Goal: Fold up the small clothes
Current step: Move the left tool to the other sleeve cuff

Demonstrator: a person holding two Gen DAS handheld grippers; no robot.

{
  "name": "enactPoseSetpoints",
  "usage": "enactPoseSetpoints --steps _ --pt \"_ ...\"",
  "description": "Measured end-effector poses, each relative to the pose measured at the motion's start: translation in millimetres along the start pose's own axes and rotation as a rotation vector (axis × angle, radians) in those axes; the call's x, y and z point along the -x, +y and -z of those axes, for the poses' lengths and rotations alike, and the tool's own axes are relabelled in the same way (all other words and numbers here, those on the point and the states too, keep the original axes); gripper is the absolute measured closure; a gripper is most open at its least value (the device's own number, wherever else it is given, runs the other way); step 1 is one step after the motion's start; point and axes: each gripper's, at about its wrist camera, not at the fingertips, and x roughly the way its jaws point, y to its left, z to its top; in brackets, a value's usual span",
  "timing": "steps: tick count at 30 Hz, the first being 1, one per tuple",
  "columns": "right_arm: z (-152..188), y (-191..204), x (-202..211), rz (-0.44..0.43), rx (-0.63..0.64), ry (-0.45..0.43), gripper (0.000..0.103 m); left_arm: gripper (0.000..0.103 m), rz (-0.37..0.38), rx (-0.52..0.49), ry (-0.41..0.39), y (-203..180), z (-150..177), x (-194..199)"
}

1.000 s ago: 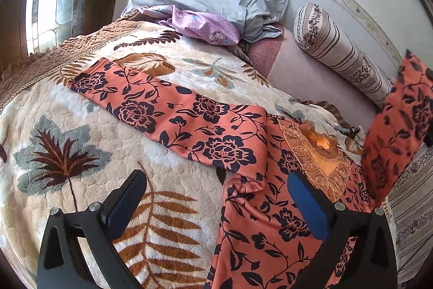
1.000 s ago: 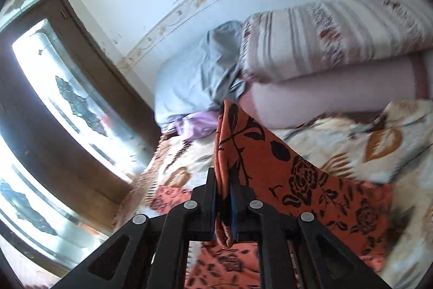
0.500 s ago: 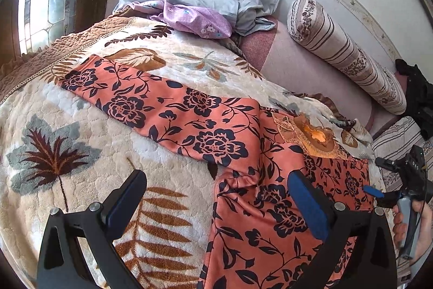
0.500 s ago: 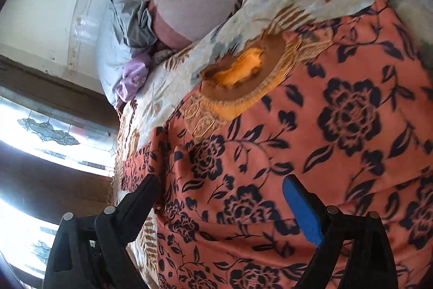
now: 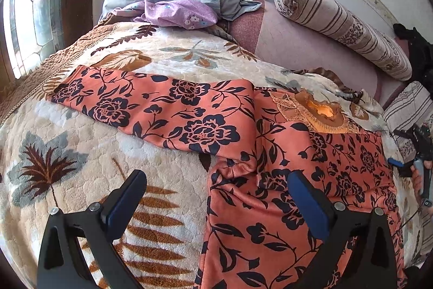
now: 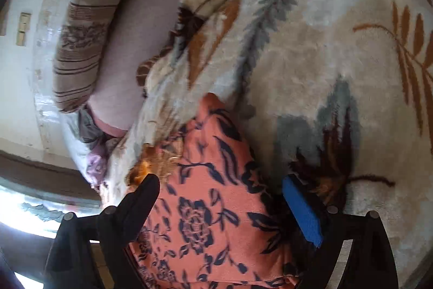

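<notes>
Both wrist views close, angled down; share orange floral garment [image 5: 205, 126] [image 6: 216, 221].

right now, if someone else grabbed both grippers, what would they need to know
Left gripper: open, empty, above the near edge of the orange floral garment.
Right gripper: open, empty, over the garment's corner by the neckline embroidery; its pads are not pressing on the cloth.
Garment: spread on the leaf-print blanket, one sleeve stretched out toward the window side.
Done: the right-hand side appears folded in over the body, though the layers are hard to read.
Left: probably fold in the stretched sleeve, then fold the body down.
</notes>
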Motion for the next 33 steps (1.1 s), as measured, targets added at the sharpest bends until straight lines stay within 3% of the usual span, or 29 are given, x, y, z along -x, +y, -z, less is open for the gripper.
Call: enactPoseSetpoints --steps 3,6,8,10,12,14,18,19,21,22,24,27,30,33 --pt "-8.7 28.6 5.1 -0.100 0.063 -0.017 0.009 0.000 0.005 -0.020 0.006 -5.9 0.5 -3.2" --pt "-19.4 48.7 -22.7 -0.201 0.100 0.069 0.009 0.000 -0.005 -0.046 0.005 -10.2 2.2 -4.8" --pt "-25.2 43.3 -50.0 -0.134 0.102 0.097 0.010 0.000 0.007 -0.039 0.006 -9.4 1.4 -5.3" --pt "-37.7 14.9 -60.6 0.001 0.061 0.038 0.017 0.000 0.013 -0.027 0.005 -6.9 0.5 -5.0" --pt "-43.3 -3.9 -43.1 -0.060 -0.065 -0.088 0.016 0.000 0.021 -0.006 0.007 -2.1 -0.4 -4.9" --pt "-36.8 14.2 -34.4 -0.039 0.012 -0.090 0.014 0.000 0.049 0.030 0.016 3.1 -3.1 -6.2" --pt "-1.1 41.8 -25.2 -0.122 0.126 -0.017 0.014 0.000 0.059 0.070 0.006 9.3 -4.3 -3.3" --pt "6.4 41.8 -29.7 -0.088 0.153 0.013 0.014 0.000 0.061 0.080 0.004 10.9 -4.4 -2.5" --pt "12.4 23.4 -43.2 0.079 0.139 0.059 0.020 0.000 0.073 0.104 0.004 15.0 -4.2 -1.6" --pt "14.0 15.8 -38.9 0.077 0.099 0.029 0.025 0.000 0.074 0.115 0.005 17.5 -3.5 -1.1" --pt "24.9 28.9 -18.7 0.100 0.112 -0.033 0.022 0.000 0.069 0.143 0.006 24.1 -2.1 0.0" --pt "68.5 71.0 2.6 0.072 0.298 -0.015 0.022 0.000 0.112 0.212 0.020 35.6 -1.6 -1.0" --pt "126.8 87.4 10.8 0.019 0.450 0.039 0.020 0.000 0.144 0.277 0.031 47.1 2.6 -0.6" --pt "158.3 80.7 -4.7 0.013 0.438 0.137 0.020 0.000 0.146 0.340 0.052 59.0 10.1 -2.4"
